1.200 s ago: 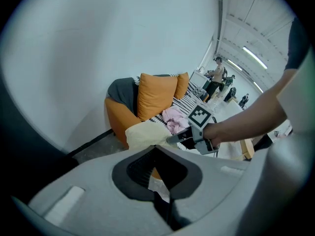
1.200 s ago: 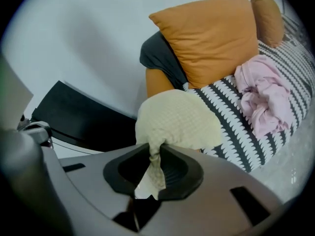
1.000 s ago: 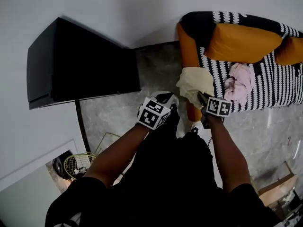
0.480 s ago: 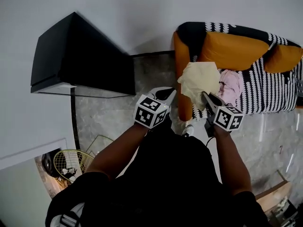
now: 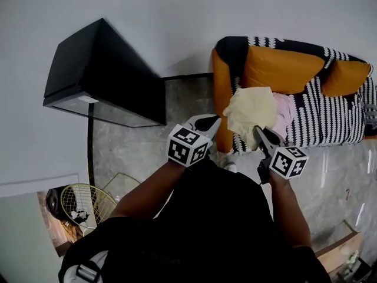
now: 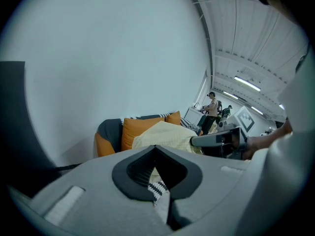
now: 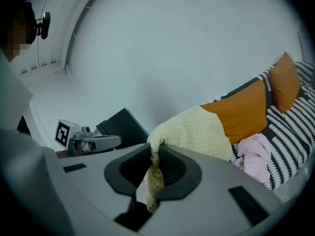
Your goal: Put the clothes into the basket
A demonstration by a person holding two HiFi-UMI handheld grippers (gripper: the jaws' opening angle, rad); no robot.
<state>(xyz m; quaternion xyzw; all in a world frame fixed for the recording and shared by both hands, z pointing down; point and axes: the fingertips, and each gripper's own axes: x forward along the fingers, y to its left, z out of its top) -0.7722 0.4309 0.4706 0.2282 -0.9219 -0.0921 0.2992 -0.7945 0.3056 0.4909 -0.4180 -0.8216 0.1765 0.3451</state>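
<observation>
A pale yellow cloth [image 5: 250, 109] hangs from my right gripper [image 5: 258, 132], which is shut on a fold of it. In the right gripper view the fabric [image 7: 197, 132] is pinched between the jaws of that gripper [image 7: 156, 149] and trails down through the gap. A pink garment [image 5: 285, 109] lies on the sofa seat, partly behind the yellow cloth. My left gripper [image 5: 207, 121] is held to the left of the cloth, jaws together, nothing in them; its tips [image 6: 155, 147] meet. A gold wire basket [image 5: 88, 202] stands on the floor at the lower left.
The orange sofa [image 5: 221, 81] with a black-and-white patterned cover and orange cushions [image 5: 283, 69] fills the upper right. A black cabinet [image 5: 106, 75] stands against the wall at the left. Grey stone floor [image 5: 129, 152] lies between them. People stand far off [image 6: 212, 107].
Both grippers have risen. The yellow cloth has come up off the sofa arm with the right gripper and now hangs in front of the pink garment.
</observation>
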